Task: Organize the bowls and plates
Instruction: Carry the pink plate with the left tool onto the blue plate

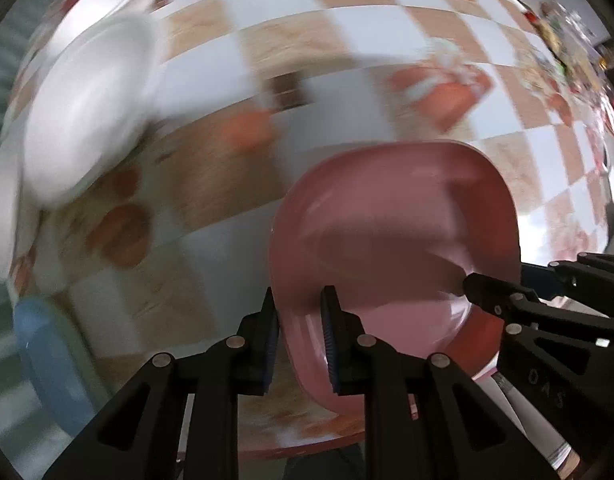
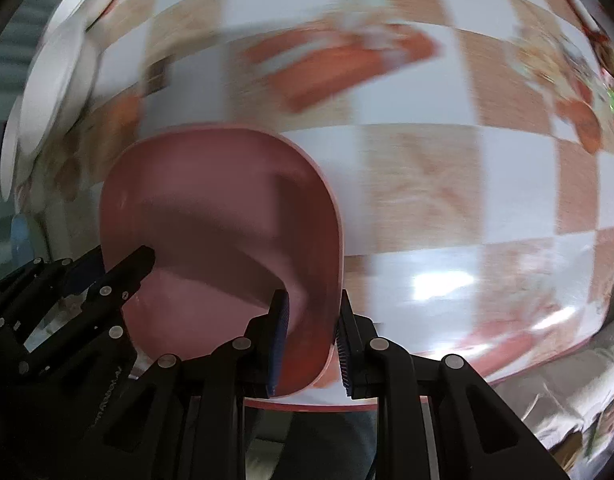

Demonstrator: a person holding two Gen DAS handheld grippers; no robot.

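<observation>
Pink bowl [image 1: 391, 248], squarish with rounded corners, hangs between my two claws above the checked cloth of the worktop [image 1: 347, 40], near the edge closest to me. My left claw [image 1: 299, 340] is clenched on one wall of it, one pad inside and one outside, and my right claw [image 2: 313, 344] pinches the opposite wall the same way. I hold it from both sides because the bowl is wide and its walls are smooth; a single pinch on one rim would, I judge, let it swing or slip. Both claws point down so the pads straddle the rim from above, which keeps the opening facing up and the bowl level.

From the right wrist view the left claw shows on the far wall of the bowl, and from the left wrist view the right claw shows likewise, so the two grips sit across from each other.

Everything under the bowl is streaked with blur. At the left edge of the worktop a stack of white plates [image 1: 87, 112] lies, with more white dishes showing beneath it, well apart from the bowl. A pale blue dish [image 1: 43, 356] sits nearer the left corner on my side. I take it that dishes are being gathered along that side, so the bowl probably belongs somewhere there, though I cannot tell which spot is meant.
</observation>
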